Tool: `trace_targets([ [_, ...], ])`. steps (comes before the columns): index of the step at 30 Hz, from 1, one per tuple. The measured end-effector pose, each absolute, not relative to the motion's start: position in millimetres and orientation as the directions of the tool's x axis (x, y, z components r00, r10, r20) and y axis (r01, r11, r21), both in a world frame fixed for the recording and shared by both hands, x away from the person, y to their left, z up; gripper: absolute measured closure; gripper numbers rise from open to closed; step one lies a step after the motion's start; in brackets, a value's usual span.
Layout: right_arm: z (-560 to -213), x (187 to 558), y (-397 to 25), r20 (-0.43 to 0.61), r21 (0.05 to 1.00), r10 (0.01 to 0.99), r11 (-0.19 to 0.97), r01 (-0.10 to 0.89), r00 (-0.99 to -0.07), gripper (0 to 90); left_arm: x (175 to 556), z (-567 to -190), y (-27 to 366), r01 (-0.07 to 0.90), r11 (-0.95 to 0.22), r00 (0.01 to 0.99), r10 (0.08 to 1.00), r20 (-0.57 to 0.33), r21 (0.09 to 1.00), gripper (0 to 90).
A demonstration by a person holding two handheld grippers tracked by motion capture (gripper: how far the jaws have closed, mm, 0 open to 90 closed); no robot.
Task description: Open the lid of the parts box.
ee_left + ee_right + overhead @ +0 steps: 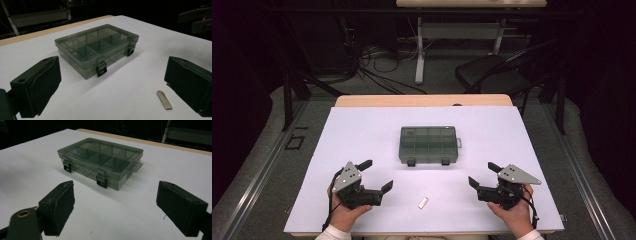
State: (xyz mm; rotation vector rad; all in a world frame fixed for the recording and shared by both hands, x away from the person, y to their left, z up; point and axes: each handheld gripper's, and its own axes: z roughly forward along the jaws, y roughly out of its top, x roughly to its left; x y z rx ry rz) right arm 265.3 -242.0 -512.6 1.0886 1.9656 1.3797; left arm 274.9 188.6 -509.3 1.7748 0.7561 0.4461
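Two claws, both spread and empty: left claw [377, 175] near and left of the grey compartment box [429, 145], right claw [480, 174] near and right. Box shut, latches facing them, mid-bench [362, 130]. Small metal stick [423, 202] nearer than the box, between claws.

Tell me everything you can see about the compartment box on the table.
The compartment box is smoky translucent grey plastic, rectangular and shallow, with inner dividers showing through its lid. The lid is down, both black front latches fastened, and a small hang tab juts from one end. It lies flat mid-table on the white sheet, nothing else touching it.
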Motion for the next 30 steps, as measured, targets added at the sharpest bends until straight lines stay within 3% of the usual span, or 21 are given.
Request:
trace_targets([
  [11,-513.2,264.4,-237.4,0.042,0.927,0.817,0.183,0.326,-0.576,14.5,281.6,-509.3,186.6,0.299,-0.206,0.725,0.684,-0.081,0.932,1.4],
  [18,-518.0,272.8,-237.1,0.077,0.905,0.829,0.175,0.387,-0.554,15.5,281.4,-504.2,189.9,0.334,-0.178,0.712,0.691,-0.124,0.926,10.7],
  [26,-516.4,272.1,-232.9,0.015,0.892,0.83,0.241,0.383,-0.558,29.0,282.2,-498.5,195.0,0.34,-0.159,0.705,0.696,-0.139,0.927,18.9],
  [30,-516.4,277.0,-240.2,0.056,0.879,0.835,0.219,0.424,-0.548,36.2,283.0,-497.1,198.4,0.365,-0.168,0.685,0.715,-0.142,0.916,21.4],
])
